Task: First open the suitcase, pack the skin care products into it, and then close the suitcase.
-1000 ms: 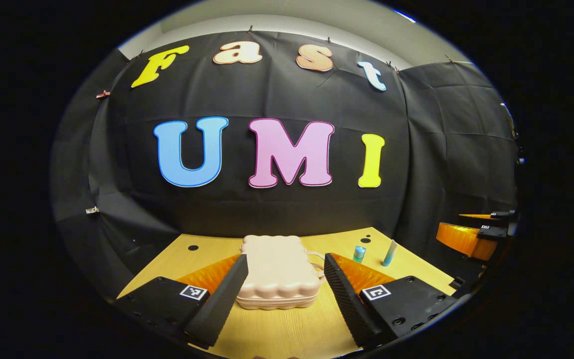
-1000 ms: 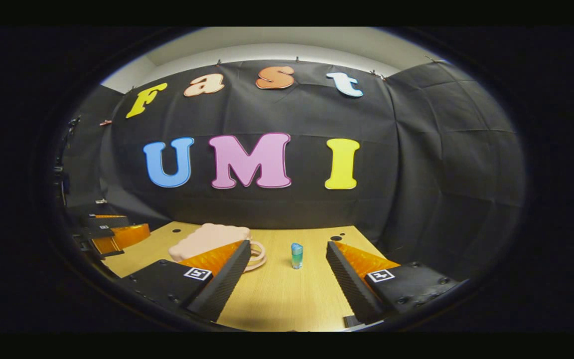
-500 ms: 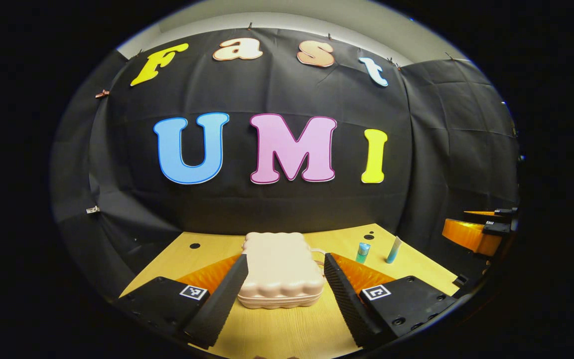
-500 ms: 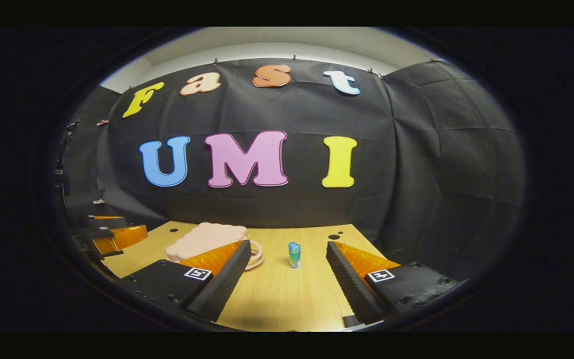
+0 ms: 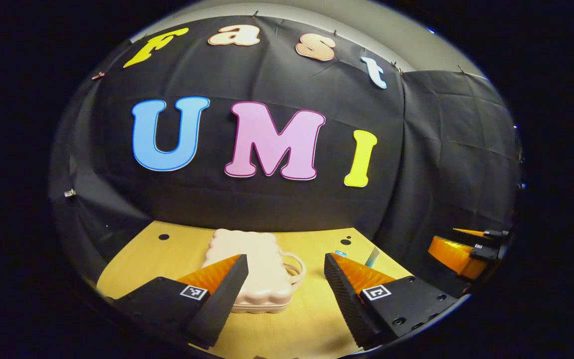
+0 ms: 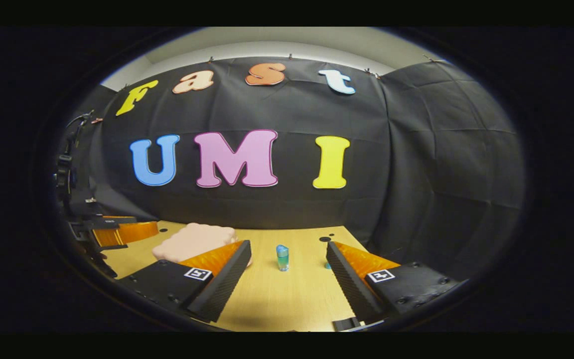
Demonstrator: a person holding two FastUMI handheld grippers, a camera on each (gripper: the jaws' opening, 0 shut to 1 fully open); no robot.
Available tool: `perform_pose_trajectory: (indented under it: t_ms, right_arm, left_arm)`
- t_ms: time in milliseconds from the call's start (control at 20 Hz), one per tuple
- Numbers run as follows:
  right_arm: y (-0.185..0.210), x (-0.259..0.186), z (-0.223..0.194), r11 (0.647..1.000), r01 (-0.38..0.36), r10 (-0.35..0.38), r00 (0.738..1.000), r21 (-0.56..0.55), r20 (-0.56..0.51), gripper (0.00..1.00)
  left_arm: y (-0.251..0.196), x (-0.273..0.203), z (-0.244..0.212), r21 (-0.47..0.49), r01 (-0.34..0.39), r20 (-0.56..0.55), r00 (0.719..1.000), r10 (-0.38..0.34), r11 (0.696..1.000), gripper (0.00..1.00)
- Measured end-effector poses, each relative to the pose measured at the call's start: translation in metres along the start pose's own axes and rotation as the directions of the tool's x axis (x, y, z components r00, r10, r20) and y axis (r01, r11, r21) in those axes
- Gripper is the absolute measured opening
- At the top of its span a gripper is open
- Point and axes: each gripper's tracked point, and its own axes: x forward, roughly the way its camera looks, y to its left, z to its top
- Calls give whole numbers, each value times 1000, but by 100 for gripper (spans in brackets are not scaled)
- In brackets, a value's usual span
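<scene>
A small pale pink suitcase (image 5: 254, 271) lies flat and closed on the wooden table (image 5: 307, 319), its ring handle (image 5: 294, 267) pointing right. My left gripper (image 5: 286, 286) stands open; its left finger overlaps the case's near left corner. The other gripper (image 5: 466, 247) hangs off the table's right side. In the right gripper view the suitcase (image 6: 192, 242) lies left, behind the left finger. A small blue-green bottle (image 6: 282, 257) stands upright on the table, ahead between the fingers of my open right gripper (image 6: 287, 279). A slim blue tube (image 5: 371, 256) peeks behind the left gripper's right finger.
Black cloth walls close the table at the back and right. Small round holes (image 5: 163, 237) dot the tabletop near its far edge. The left gripper (image 6: 117, 232) hangs at the left edge of the right gripper view, above the table's left side.
The left gripper view has swung right and tilted: the suitcase now sits left of centre, and the bottle slid behind the right finger. The right gripper drifted slightly right. Both stay open.
</scene>
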Motion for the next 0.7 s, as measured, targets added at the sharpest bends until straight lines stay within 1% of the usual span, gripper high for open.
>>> perform_pose_trajectory:
  t_ms: [200,300,400,500,600,700]
  right_arm:
    - [-16,24,-3,1000,5,-4,1000,17,-17,96]
    - [-27,40,-1,999,17,-17,1000,-30,0,97]
    - [-27,57,3,999,-4,4,1000,-40,16,97]
    - [-28,76,1,998,-21,22,999,-51,28,97]
    - [-28,90,-14,998,-39,39,999,-45,-6,97]
    - [-35,99,-31,999,-38,37,998,-22,-54,97]
  left_arm:
    - [-26,64,-15,28,31,-102,994,-28,999,97]
    - [-36,97,-24,43,46,-133,990,-40,998,96]
    - [-43,131,-39,49,51,-177,983,-42,998,96]
    - [-48,162,-57,37,45,-221,975,-36,998,96]
    - [-49,190,-77,8,31,-274,961,-28,999,96]
    - [-52,213,-98,-20,29,-328,944,-34,999,96]
